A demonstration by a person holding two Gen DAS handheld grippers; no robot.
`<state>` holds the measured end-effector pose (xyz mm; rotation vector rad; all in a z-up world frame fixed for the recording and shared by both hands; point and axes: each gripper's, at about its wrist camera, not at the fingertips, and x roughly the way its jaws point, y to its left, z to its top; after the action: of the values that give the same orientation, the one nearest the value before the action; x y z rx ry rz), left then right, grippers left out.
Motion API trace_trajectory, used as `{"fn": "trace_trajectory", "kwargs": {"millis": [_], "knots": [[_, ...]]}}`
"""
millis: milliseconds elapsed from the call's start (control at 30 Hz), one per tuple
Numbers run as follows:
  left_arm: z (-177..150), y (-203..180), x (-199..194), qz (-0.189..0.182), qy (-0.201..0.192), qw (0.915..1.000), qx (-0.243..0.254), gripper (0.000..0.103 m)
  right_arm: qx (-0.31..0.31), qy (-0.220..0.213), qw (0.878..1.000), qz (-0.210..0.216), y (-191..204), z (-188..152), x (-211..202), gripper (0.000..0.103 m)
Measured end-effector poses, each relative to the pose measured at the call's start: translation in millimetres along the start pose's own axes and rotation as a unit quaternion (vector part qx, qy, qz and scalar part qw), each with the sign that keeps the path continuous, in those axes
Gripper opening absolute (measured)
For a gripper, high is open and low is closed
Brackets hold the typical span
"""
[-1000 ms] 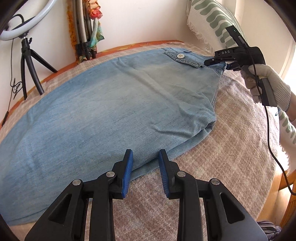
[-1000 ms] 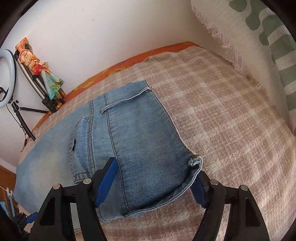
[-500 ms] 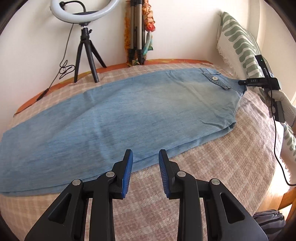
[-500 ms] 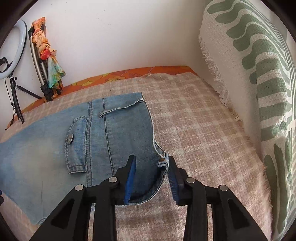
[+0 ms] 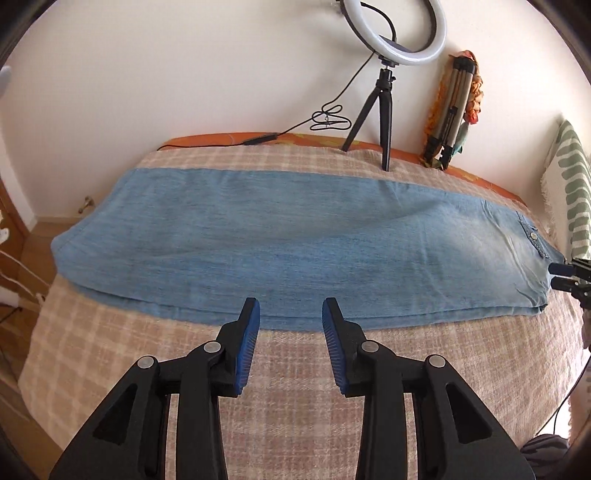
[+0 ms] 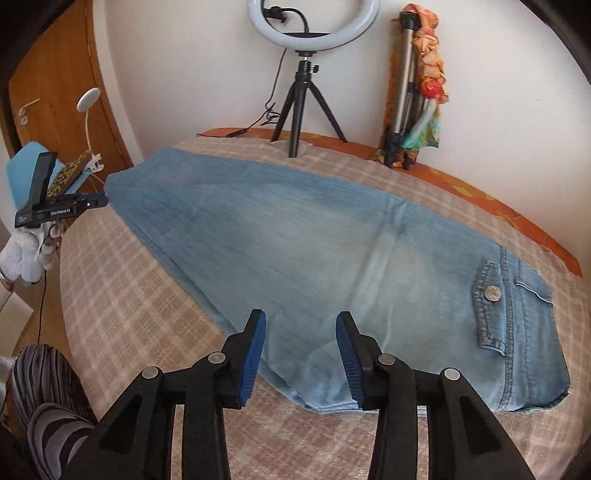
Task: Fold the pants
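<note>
Left claw (image 5: pixel 290 332) nearest in its own view, blue pads (image 5: pixel 246 349) apart and widening, nothing between them, poised above the checked blanket (image 5: pixel 295 406) just short of the near folded edge of the pants (image 5: pixel 295 240). Beyond the tips, light-blue denim lying flat on the bed, folded lengthwise into one long band running side to side. Hem end off to the left of this claw, waist end with a buttoned pocket (image 5: pixel 532 238) far to the right. At that right end, just beside the denim, a sliver of the right claw. Farther back, past the far edge of the pants, a ring light (image 5: pixel 395 33) on a small black tripod standing on the blanket, a folded silver tripod (image 5: pixel 448 114) leaning at the wall to its right, and a green-patterned pillow (image 5: pixel 570 192) at the far right.

Right claw (image 6: pixel 301 349) nearest in its view, pads moderately apart, empty, hovering over the near edge of the denim close to the crotch corner. Pocket and metal button (image 6: pixel 492 293) to the right of the tips. Down at the lower left, a striped sleeve (image 6: pixel 48 398). Far to the left, at the hem corner, the left claw seen side-on in a white-gloved hand (image 6: pixel 26 254); contact with the cloth not clear from here. Behind everything, ring light, tripod and a wooden door (image 6: pixel 62 85).
</note>
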<state>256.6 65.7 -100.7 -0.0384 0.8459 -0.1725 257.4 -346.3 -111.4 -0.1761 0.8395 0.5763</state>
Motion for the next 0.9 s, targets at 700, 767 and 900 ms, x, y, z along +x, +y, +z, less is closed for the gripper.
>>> {"fn": "trace_trajectory", "kwargs": {"millis": [700, 767, 900], "knots": [[-29, 81, -10, 0.026, -0.008, 0.9963, -0.082, 0.034, -0.149, 0.091, 0.984, 0.037, 97, 53, 122, 0.031], [-31, 86, -10, 0.023, -0.009, 0.9954, -0.093, 0.034, -0.144, 0.093, 0.984, 0.042, 92, 56, 123, 0.022], [-31, 95, -10, 0.026, -0.01, 0.994, -0.105, 0.034, -0.133, 0.098, 0.984, 0.066, 86, 58, 114, 0.0]]}}
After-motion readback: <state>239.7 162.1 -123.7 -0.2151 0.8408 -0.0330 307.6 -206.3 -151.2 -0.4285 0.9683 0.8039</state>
